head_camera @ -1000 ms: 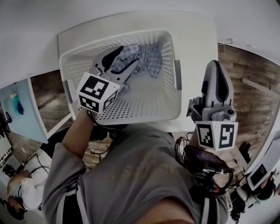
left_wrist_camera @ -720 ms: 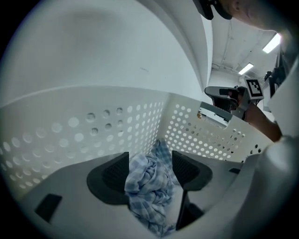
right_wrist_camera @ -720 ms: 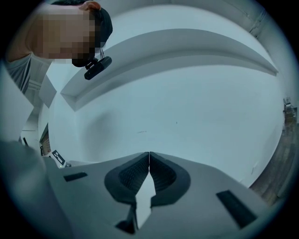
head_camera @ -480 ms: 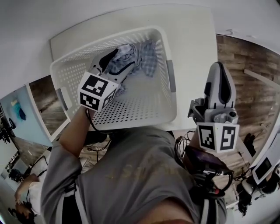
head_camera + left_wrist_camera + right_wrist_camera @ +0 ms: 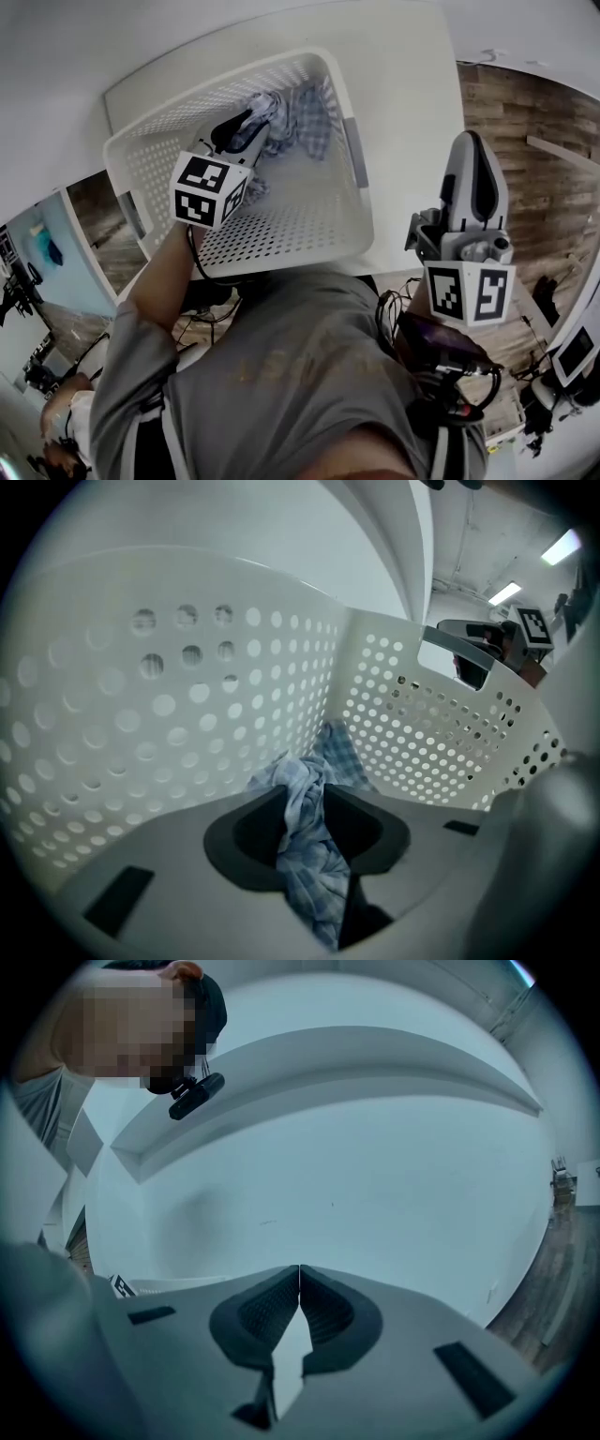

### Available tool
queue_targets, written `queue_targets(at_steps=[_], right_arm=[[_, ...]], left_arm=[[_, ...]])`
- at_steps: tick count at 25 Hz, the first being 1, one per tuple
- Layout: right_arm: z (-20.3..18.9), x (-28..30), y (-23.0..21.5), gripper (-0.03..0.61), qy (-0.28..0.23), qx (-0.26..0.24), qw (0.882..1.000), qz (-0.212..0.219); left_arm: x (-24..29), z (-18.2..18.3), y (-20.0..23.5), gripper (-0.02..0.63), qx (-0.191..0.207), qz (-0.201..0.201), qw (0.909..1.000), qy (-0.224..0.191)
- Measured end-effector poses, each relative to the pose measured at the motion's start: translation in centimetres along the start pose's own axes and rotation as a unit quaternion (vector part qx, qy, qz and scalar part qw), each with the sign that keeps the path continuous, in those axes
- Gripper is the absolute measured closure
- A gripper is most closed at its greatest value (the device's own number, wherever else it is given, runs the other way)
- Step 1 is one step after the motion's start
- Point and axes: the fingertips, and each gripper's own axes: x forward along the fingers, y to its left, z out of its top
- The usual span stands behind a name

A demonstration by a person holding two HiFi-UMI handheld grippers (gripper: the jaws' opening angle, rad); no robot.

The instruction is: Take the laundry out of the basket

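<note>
On the white table [image 5: 403, 112], the left hand-held gripper [image 5: 305, 801], jaws just closing, pinches laundry [image 5: 317, 878] inside the basket [image 5: 141, 714].

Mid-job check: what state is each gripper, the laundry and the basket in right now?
White perforated plastic laundry basket: upright, not yet emptied.
Blue checked cloth: bunched in basket corner, pinched.
Left gripper: jaws just been closing, shut on the cloth.
Right gripper: shut, empty, outside basket.

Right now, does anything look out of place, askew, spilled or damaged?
Nothing stands out. The white perforated plastic basket sits intact on the white table; the fingers of the left gripper have just been closing on the crumpled blue checked cloth inside it.
</note>
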Motion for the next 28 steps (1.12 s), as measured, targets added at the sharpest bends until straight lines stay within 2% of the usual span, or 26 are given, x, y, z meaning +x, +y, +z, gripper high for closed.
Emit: queue_targets(at_steps=[6, 13, 21, 28], right_arm=[[0.8, -1.0, -0.1, 0.571, -0.013, -0.002, 1.0, -0.001], [1.4, -2.5, 0.2, 0.571, -0.023, -0.006, 1.0, 0.005], [3.2, -6.1, -0.1, 0.571, -0.052, -0.007, 0.999, 0.017], [5.6, -11.5, -0.9, 0.57, -0.091, -0.01, 0.995, 0.029]], left_arm=[[0.2, -0.1, 0.3, 0.576, -0.007, 0.015, 0.9999, 0.005], [-2.2, 2.6, 0.9, 0.592, -0.01, 0.039, 0.9988, -0.03], [-7.7, 7.6, 0.0, 0.594, -0.013, 0.074, 0.9912, -0.109], [-15.1, 12.8, -1.9, 0.594, -0.011, 0.128, 0.9702, -0.205]])
